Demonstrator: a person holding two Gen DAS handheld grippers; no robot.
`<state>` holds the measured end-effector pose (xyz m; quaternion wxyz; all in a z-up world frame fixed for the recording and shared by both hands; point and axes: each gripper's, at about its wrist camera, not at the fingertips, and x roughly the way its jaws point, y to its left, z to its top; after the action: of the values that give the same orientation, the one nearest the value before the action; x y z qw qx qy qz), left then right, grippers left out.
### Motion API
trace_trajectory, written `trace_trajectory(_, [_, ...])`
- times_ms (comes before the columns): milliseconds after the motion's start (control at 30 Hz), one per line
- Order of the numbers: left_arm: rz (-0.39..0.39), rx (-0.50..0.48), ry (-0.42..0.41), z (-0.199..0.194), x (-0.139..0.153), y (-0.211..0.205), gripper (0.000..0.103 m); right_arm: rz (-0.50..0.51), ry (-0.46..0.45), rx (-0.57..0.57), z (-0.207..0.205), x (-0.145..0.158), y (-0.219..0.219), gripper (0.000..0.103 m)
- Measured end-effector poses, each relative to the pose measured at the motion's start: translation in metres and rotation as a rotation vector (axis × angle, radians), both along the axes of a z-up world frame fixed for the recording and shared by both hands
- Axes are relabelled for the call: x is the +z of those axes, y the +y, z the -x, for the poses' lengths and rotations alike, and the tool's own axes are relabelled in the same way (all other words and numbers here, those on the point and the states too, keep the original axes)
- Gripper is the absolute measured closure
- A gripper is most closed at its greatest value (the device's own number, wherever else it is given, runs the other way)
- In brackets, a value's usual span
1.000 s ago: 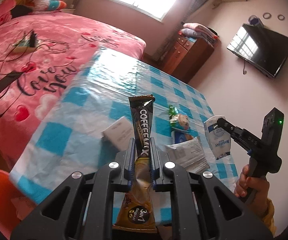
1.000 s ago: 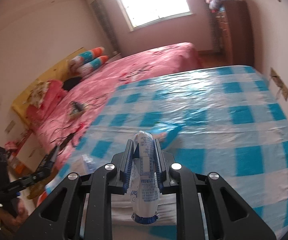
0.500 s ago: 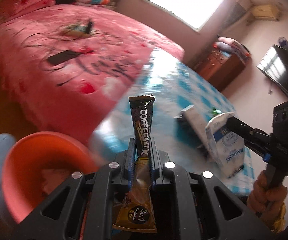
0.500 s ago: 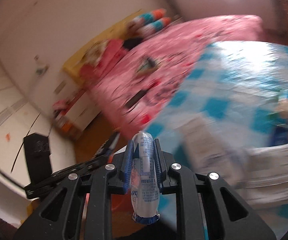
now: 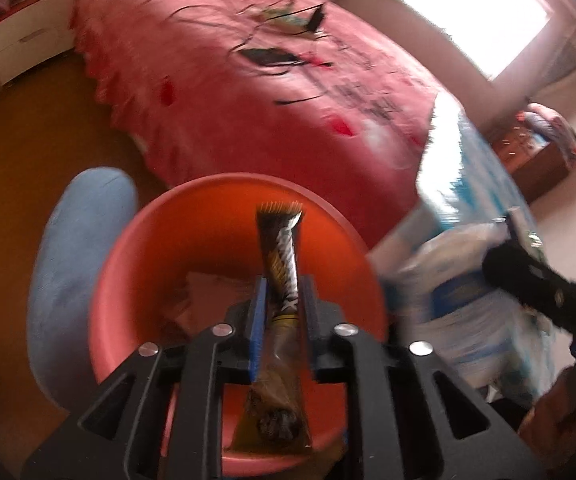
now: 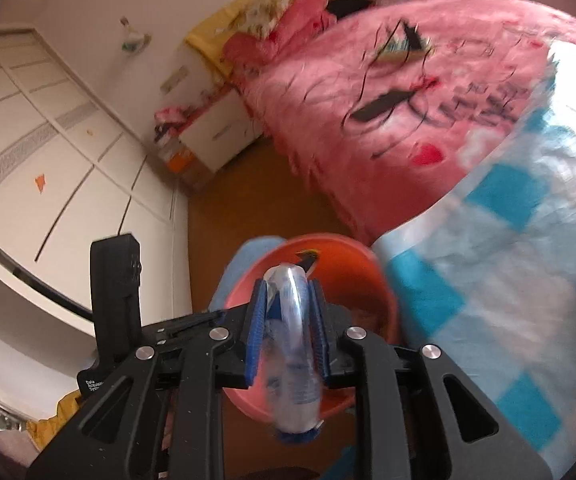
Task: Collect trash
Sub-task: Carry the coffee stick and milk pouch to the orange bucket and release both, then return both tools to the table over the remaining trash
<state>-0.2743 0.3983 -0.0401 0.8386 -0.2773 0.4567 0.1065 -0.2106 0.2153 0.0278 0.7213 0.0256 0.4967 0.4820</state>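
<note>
You're over a brown wooden floor point(image 5: 28, 128), between a pink-covered bed point(image 5: 248, 92) and a blue-checked tablecloth point(image 6: 507, 264). A second ago both cameras faced the tabletop; now one orange bin point(image 5: 136, 256) lies beneath them. Your left gripper point(image 5: 282, 304) is opening, one coffee-mix sachet point(image 5: 282, 256) loose between its jaws. Your right gripper point(image 6: 288, 308) is opening too, around one white-and-blue packet point(image 6: 291, 344).
</note>
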Motion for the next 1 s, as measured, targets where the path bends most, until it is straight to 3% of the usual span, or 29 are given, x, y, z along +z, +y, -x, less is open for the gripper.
trace_trajectory(33, [-0.004,0.020,0.013,0.001,-0.003,0.004,0.058,0.016,-0.008,-0.009,0.001,-0.003,0.000,0.057])
trace_trajectory(67, [-0.012,0.042,0.019,0.003,-0.004,0.007,0.049,0.028,-0.023,-0.019,0.003,-0.004,-0.003,0.051])
trace_trajectory(100, [-0.024,0.049,0.018,0.005,-0.004,0.008,0.048,0.033,-0.038,-0.025,0.004,-0.004,-0.005,0.044])
trace_trajectory(200, [-0.090,0.043,0.014,0.004,0.001,0.006,0.039,0.053,-0.150,-0.077,0.007,0.009,-0.022,0.033])
trace_trajectory(333, [-0.102,0.030,-0.007,-0.002,0.008,-0.001,0.036,0.063,-0.287,-0.144,0.010,0.027,-0.044,0.018])
trace_trajectory(600, [-0.164,-0.049,-0.071,-0.015,0.033,-0.031,0.031,0.088,-0.448,-0.213,0.013,0.038,-0.074,0.013])
trace_trajectory(1000, [-0.152,-0.169,-0.157,-0.048,0.065,-0.088,0.031,0.044,-0.470,-0.355,-0.001,0.046,-0.136,0.013])
